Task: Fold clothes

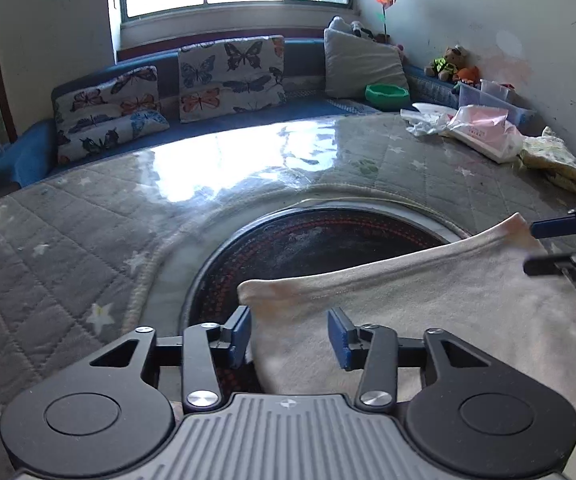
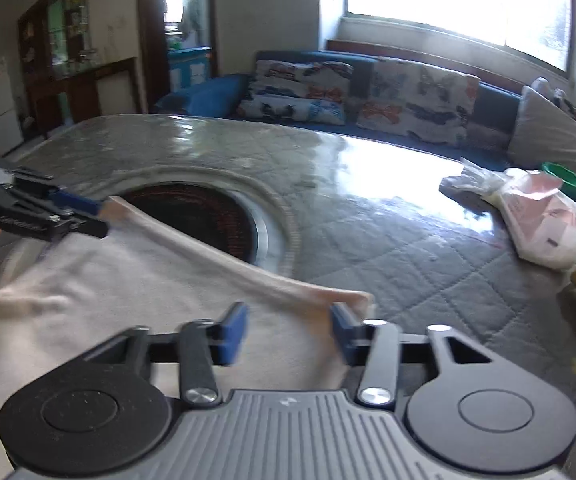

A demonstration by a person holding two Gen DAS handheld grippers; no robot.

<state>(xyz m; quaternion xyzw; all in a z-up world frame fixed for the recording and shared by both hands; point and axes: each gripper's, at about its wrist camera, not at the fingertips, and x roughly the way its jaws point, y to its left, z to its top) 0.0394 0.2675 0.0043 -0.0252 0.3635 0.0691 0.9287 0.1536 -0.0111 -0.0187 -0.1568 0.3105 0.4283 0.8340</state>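
The left claw [image 1: 288,336] sits lowest in its own view, jaws standing about half apart over the near left corner of the cream garment [image 1: 428,312], the pads clear of the cloth. The right claw [image 2: 286,334] matches it in the right wrist view: jaws apart, the garment's right corner just at its right pad, not pinched as far as the blur allows. The garment lies flat on the table [image 1: 88,220], its far folded edge running from about 9 o'clock to 2 o'clock across a round dark inset [image 1: 316,248] in the table top.

My judgement is that a fold has just been laid down and the release is in hand. To do it well, both claws should lift straight off without dragging the corners, and the folded edge should be checked for straightness before the next fold.

The garment's near part is cut off under both claws, so its kind and how many folds remain cannot be told. The right view is smeared. At 2 o'clock, far off, plastic bags [image 1: 484,132] lie near the table edge; beyond, a sofa [image 1: 248,116] with cushions.
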